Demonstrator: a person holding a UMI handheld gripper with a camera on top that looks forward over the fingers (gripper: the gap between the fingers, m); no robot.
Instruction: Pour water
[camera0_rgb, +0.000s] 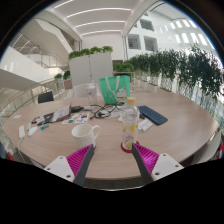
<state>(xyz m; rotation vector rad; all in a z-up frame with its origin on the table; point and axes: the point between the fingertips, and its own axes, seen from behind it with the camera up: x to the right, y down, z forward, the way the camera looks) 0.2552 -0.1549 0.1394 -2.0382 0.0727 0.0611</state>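
Note:
A clear plastic bottle (129, 124) with a light cap and a red base stands upright on the round wooden table (60, 143), just beyond my right finger. A white mug (85, 131) stands to its left, ahead of the gap between the fingers. My gripper (111, 160) is open and empty, with its pink pads (75, 160) spread wide above the table's near edge. Nothing is between the fingers.
A dark tablet or notebook (152, 115) lies right of the bottle. A green bag or holder (113, 88) stands at the far side. Cables, a laptop and small items (52, 114) clutter the left. Potted plants (185, 70) line the railing on the right.

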